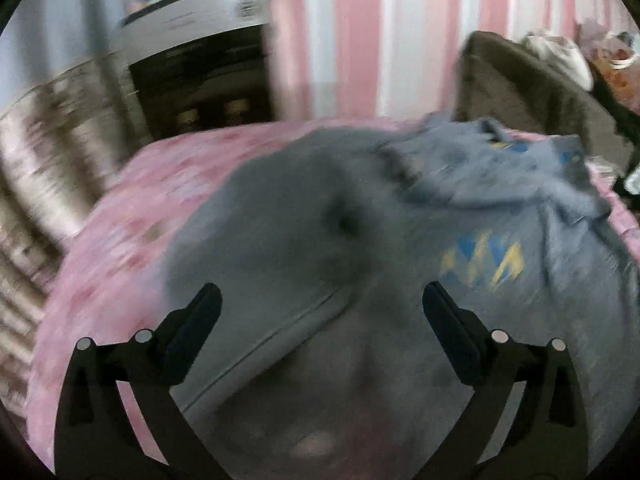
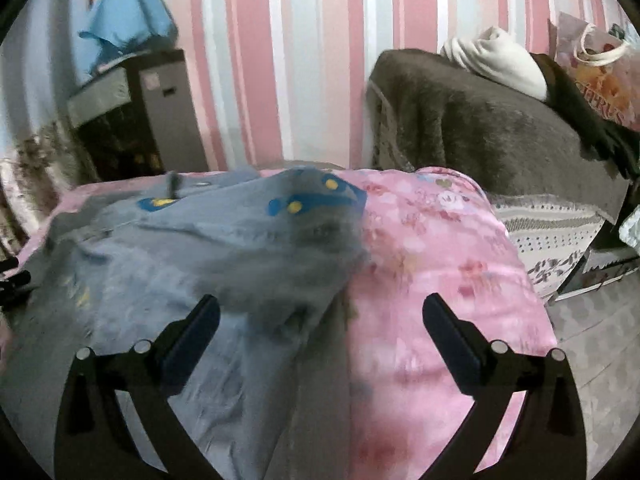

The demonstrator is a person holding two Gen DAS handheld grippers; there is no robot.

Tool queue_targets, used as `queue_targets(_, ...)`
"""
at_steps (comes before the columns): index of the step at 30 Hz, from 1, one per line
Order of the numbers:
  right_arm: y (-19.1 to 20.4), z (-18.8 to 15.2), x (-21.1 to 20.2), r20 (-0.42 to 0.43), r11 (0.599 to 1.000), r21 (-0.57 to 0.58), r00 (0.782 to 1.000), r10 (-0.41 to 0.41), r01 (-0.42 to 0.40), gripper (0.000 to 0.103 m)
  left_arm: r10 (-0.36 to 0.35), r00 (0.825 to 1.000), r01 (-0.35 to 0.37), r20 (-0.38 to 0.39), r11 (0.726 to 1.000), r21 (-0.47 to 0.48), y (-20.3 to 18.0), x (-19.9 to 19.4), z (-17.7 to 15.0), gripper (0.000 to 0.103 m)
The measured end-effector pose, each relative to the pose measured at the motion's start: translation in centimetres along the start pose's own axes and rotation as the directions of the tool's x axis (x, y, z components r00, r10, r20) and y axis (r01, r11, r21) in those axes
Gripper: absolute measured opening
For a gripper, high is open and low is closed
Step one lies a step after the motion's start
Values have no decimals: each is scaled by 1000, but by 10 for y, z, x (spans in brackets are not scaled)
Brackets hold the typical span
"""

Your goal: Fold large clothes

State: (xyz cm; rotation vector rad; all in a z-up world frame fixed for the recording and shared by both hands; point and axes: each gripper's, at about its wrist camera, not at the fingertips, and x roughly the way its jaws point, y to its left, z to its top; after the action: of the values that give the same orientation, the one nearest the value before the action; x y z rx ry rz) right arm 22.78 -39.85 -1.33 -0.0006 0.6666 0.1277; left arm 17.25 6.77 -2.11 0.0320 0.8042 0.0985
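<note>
Though blurred, looks soft, limp and light: grey sweatshirt (image 1: pixel 320 240) sprawled rumpled across pink bedspread (image 2: pixel 432 264). Left gripper (image 1: pixel 322 312) and right gripper (image 2: pixel 320 320) both above it, jaws spread wide, empty. Best pinched along hem or seam.

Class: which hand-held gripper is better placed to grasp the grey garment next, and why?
Probably left: the left hand-held gripper is open directly over the garment; the right hand-held gripper straddles its edge and the pink cover.

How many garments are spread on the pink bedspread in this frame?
1: a grey sweatshirt with blue-and-yellow prints, rumpled across the bedspread beneath both open tools. Folds may hide another.
</note>
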Motion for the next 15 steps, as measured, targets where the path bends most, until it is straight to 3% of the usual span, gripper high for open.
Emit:
queue_targets(6, 3, -29, -31, 32, 999, 27, 999, 28, -29, 101, 77, 996, -81, -39, 993, -86, 49, -14, -47, 100)
queue_targets(12, 12, -38, -36, 24, 997, 51, 999, 48, -49, 101, 87, 994, -95, -65, 986, -134, 66, 6, -49, 95)
queue_targets(14, 17, -38, -39, 27, 998, 38, 998, 51, -52, 101, 92, 994, -101, -58, 982, -161, 74, 10, -42, 74)
queue_targets(15, 20, -37, -41, 29, 998, 31, 998, 52, -53, 101, 86, 994, -96, -62, 981, -167, 77, 14, -37, 53)
